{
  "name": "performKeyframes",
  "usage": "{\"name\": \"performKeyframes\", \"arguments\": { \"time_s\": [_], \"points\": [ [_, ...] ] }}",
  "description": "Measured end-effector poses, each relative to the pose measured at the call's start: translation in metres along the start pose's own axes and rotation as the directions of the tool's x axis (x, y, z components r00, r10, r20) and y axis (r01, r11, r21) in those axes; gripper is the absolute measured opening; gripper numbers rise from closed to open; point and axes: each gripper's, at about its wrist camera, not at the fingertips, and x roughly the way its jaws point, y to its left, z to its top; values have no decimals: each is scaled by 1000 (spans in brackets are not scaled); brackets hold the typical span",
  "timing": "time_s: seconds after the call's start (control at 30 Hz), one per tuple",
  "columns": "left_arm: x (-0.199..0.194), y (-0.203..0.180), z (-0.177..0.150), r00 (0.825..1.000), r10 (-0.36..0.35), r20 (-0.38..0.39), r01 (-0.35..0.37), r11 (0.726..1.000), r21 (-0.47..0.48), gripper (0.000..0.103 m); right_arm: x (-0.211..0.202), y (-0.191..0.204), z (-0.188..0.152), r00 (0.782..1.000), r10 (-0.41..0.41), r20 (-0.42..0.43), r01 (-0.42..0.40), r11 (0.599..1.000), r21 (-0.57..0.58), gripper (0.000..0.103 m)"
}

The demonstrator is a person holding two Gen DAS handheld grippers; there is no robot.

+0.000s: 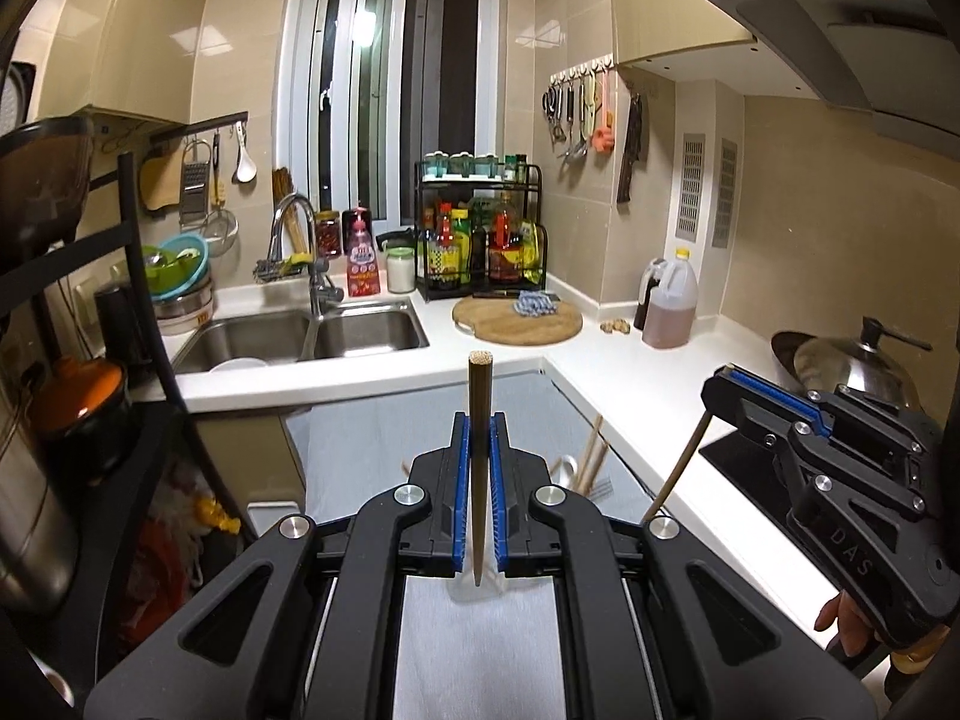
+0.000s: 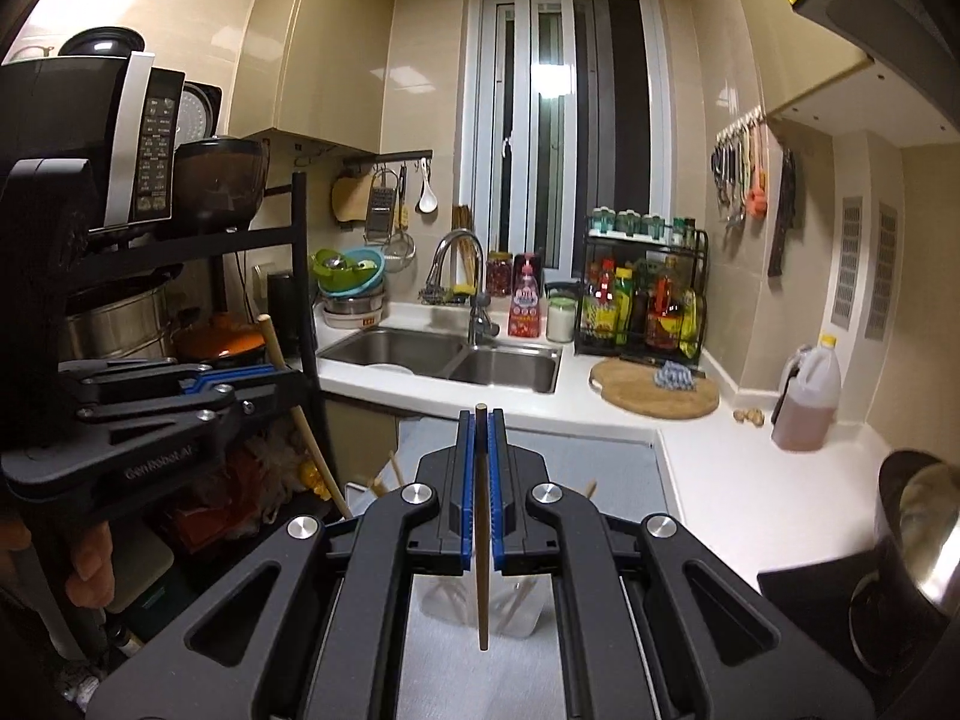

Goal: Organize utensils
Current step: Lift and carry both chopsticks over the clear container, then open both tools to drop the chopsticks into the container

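Observation:
My left gripper is shut on a brown wooden chopstick that stands upright between the blue pads, its blunt end up. My right gripper is shut on a second wooden chopstick, also upright, its tip hanging over a clear holder with more chopsticks in it. The right gripper shows at the right of the left wrist view with its chopstick hanging down. The left gripper shows at the left of the right wrist view. Loose chopsticks and a fork lie below on the steel surface.
A double steel sink with a tap lies ahead. A round wooden board, a spice rack and an oil jug stand on the white counter. A lidded wok is at right. A black shelf rack with appliances stands at left.

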Motion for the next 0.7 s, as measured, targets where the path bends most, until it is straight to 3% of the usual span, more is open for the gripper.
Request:
{"name": "performKeyframes", "arguments": {
  "time_s": [0.33,0.7],
  "points": [
    [37,-3,26,1000,-16,12,16,1000,6,6,39,-12,42,997,-27,77,27,1000,-3,4],
    [93,7,-3,998,6,-66,-7,1000,-17,6,86,-33,-2,999,-45,-13,46,997,70,4]
  ]
}}
